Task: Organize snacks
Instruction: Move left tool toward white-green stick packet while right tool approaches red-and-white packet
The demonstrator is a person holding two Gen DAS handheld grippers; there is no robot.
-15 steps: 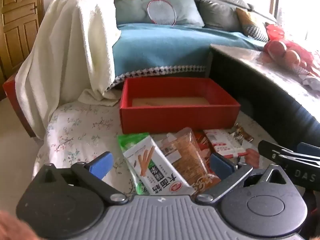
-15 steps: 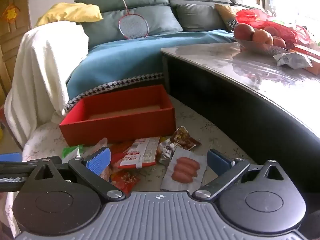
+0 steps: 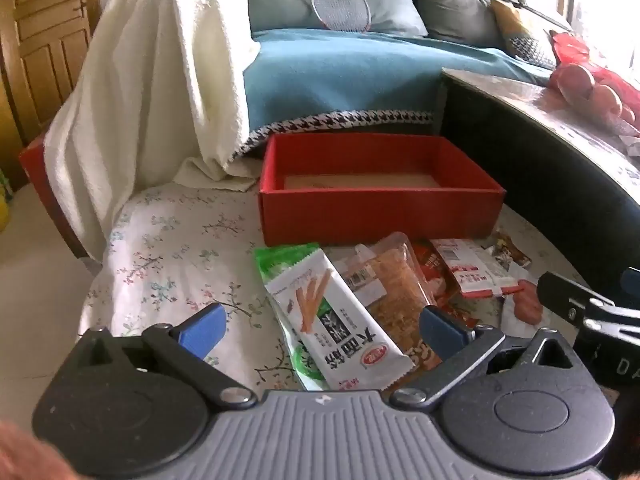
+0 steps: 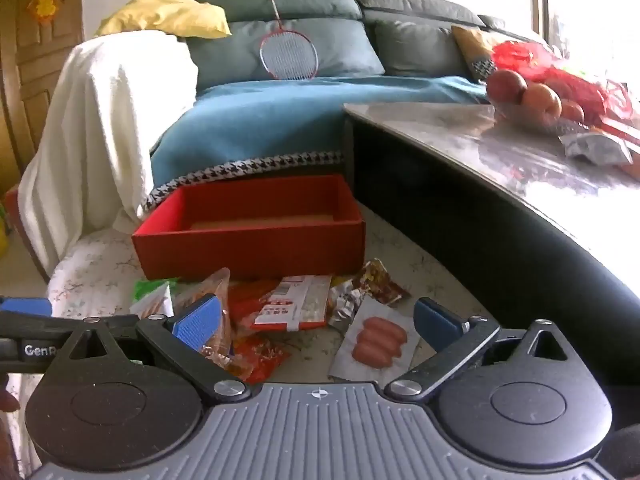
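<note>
My left claw [image 3: 322, 326] stands wide and empty over the white breadstick packet [image 3: 340, 332], as half a second ago. My right claw [image 4: 316, 322] is likewise wide and empty above the sausage pack [image 4: 376, 340], which sits slightly nearer than before. The snack heap [image 4: 288, 304] lies unchanged on the floral cloth [image 3: 168, 264], against the near wall of the red box [image 3: 376, 216], itself unmoved at the cloth's far edge.

Readable text, both wrist views
You see "大面筋" on the white snack packet [image 3: 340, 328]; "GenR", cut off, on the left gripper's arm [image 4: 40, 349].
</note>
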